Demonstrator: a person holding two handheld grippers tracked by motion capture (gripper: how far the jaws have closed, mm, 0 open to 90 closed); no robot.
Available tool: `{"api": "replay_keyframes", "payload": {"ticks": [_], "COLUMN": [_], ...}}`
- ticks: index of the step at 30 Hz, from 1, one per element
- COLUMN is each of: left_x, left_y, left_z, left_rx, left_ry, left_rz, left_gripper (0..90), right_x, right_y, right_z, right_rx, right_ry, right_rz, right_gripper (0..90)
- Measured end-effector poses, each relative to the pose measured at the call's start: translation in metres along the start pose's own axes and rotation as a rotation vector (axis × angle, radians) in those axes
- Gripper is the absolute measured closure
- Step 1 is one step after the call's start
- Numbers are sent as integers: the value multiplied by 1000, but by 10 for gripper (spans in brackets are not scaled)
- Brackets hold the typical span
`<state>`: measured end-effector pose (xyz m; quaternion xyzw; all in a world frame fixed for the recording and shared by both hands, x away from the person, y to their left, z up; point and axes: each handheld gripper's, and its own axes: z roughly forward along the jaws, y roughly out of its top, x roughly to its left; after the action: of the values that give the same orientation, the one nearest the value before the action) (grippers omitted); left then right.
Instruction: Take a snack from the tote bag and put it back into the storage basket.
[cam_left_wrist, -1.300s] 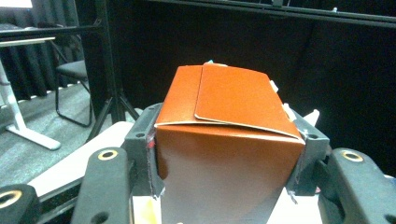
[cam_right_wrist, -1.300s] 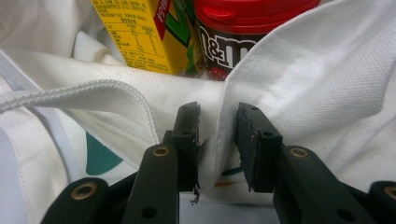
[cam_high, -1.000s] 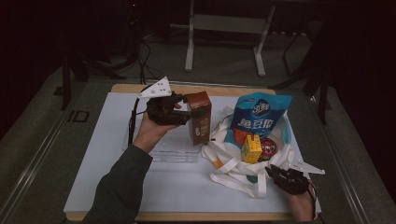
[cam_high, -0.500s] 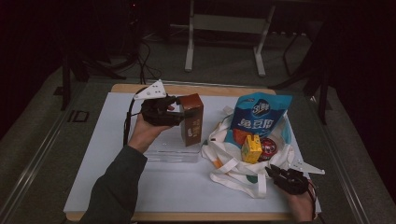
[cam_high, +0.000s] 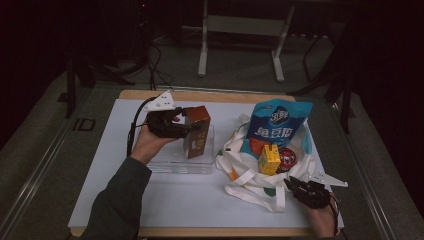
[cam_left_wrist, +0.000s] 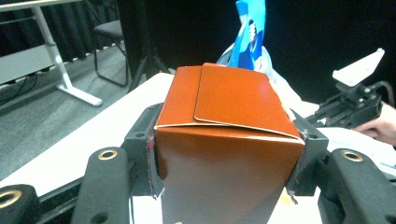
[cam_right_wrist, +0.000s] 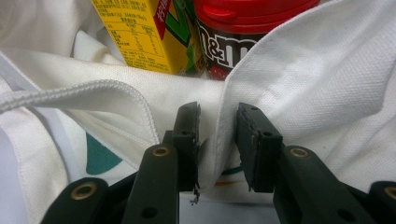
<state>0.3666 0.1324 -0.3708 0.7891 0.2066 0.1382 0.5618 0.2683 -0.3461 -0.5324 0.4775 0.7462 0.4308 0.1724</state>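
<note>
Left gripper (cam_high: 186, 128) clamping brown carton (cam_high: 197, 131) above clear tray (cam_high: 176, 164), mid-table; right gripper (cam_high: 294, 186) pinching white bag's (cam_high: 252, 181) fabric near front right corner.

Readable text: 1 clear brand, the rest partial.

Right gripper view: red-lidded jar (cam_right_wrist: 236, 39) just above and beyond the jaws reads "m&m" in white on its brown label, partly cut off by the white bag (cam_right_wrist: 327, 88) edge. Yellow carton (cam_right_wrist: 140, 32) up-left of the jaws has fine black print and a green-red logo, too small to read. High view: blue pouch (cam_high: 279, 125) carries large white characters, not legible. Brown box (cam_left_wrist: 224, 135) between the left gripper's jaws shows no text.
</note>
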Motion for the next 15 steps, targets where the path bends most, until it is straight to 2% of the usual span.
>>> {"api": "replay_keyframes", "payload": {"ticks": [8,15], "left_x": [9,15], "left_y": [-9,-16], "left_z": [-13,-23], "left_rx": [24,58], "left_ry": [18,16], "left_rz": [-8,-8], "left_gripper": [419,419], "right_x": [0,0], "right_y": [0,0], "right_z": [0,0], "right_rx": [-1,-1], "right_ry": [-1,-1], "right_rz": [0,1], "right_gripper": [697,696]}}
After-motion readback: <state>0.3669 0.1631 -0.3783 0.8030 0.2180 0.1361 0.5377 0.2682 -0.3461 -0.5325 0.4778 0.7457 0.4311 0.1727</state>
